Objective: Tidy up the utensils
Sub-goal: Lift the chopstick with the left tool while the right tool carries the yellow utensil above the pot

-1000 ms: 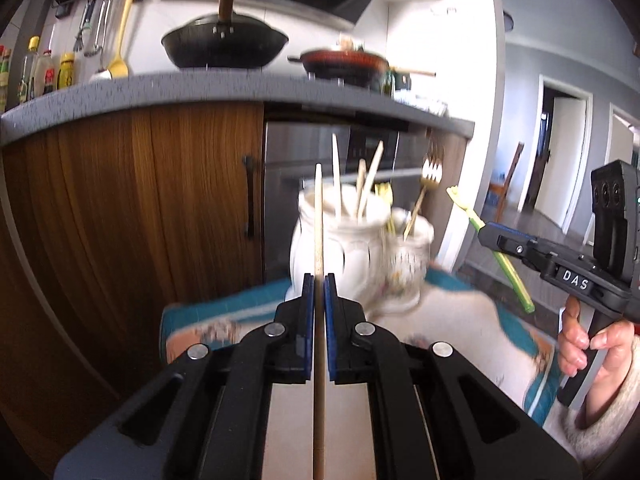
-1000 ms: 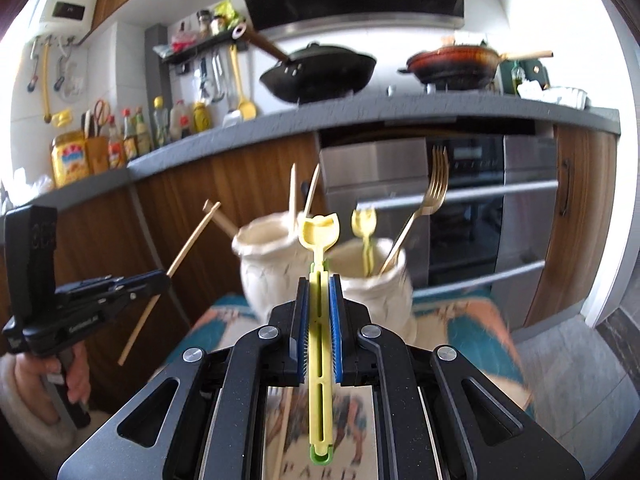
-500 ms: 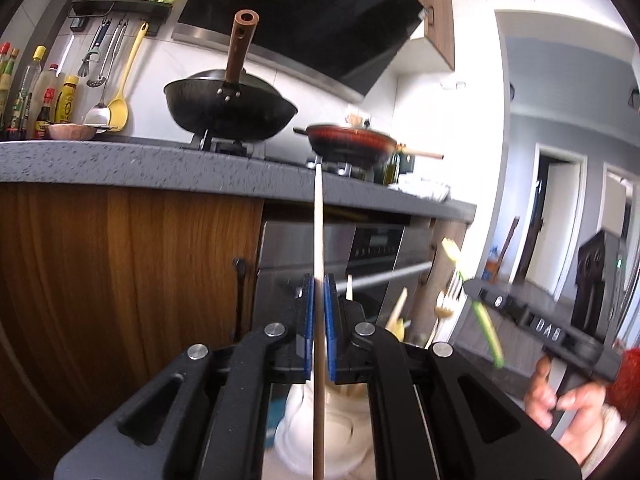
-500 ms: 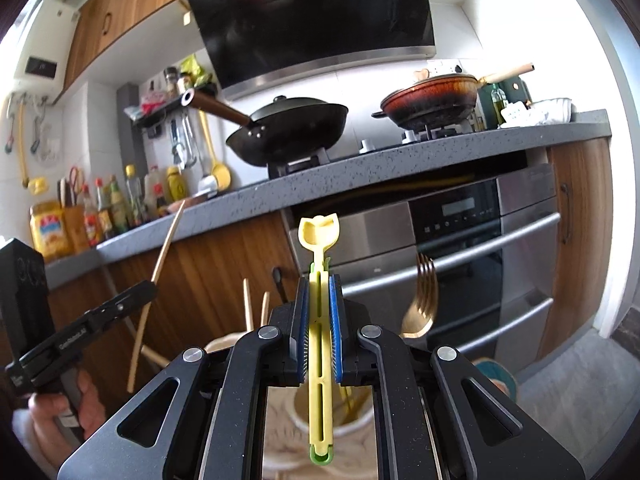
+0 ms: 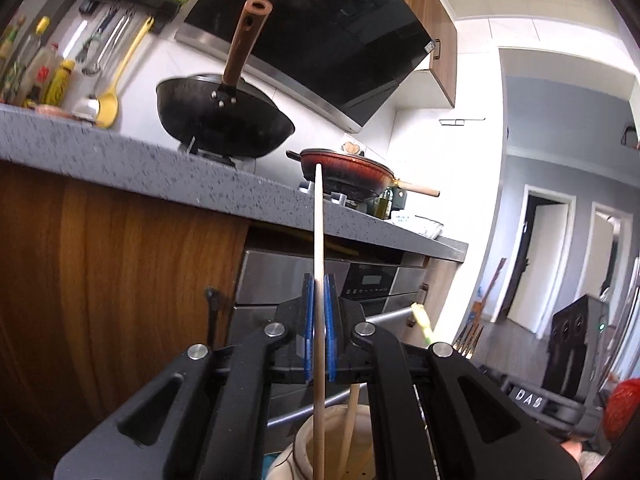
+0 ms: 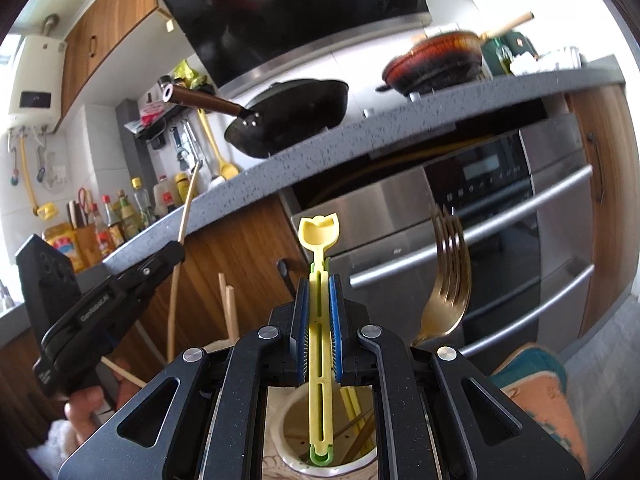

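While clamped shut, left hand-held gripper pinches chopstick — right hand-held gripper, yellow utensil.

Gold fork and chopsticks upright beside the right gripper.

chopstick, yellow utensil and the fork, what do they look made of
Chopstick: pale, matte, uniform tan, so probably wood or bamboo. Yellow utensil: looks like moulded plastic, with a flat bright colour, slotted handle and green end. Fork: shiny gold gleam suggests metal, though it is blurred.
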Available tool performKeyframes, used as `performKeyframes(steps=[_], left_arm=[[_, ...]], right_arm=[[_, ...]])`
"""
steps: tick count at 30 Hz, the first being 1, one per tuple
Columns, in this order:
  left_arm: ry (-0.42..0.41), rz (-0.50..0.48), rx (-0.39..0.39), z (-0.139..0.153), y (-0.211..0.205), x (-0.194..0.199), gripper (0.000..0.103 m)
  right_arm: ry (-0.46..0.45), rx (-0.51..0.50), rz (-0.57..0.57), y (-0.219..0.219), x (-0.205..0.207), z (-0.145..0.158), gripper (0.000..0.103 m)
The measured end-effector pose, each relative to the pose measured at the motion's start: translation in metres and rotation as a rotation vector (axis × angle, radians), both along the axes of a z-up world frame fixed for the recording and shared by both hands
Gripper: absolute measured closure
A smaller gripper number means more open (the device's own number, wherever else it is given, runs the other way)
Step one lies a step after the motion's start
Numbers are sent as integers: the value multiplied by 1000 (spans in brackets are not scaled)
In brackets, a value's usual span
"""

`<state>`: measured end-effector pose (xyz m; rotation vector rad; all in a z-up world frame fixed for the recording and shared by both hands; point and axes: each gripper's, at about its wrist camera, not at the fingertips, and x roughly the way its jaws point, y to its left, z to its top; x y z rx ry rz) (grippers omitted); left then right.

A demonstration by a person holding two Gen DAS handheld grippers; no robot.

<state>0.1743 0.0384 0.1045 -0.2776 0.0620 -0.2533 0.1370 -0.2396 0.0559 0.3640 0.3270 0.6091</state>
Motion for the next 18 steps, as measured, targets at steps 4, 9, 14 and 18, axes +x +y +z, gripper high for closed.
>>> performKeyframes(steps=[4,9,14,18], left_arm=[[0,-22,-16,-6,0,3,98],[-14,-31,-30,-4,1,0,98],[-22,-55,-24,-2,-4,1,98],[0,-65,-19,-9,-9,6,98]], right_arm=[[14,9,15,5,3,-10,92],[24,21,2,6,5,-13,92],[21,49,-11,2,6,-12,92],[18,58,-9,3,6,-13,92]])
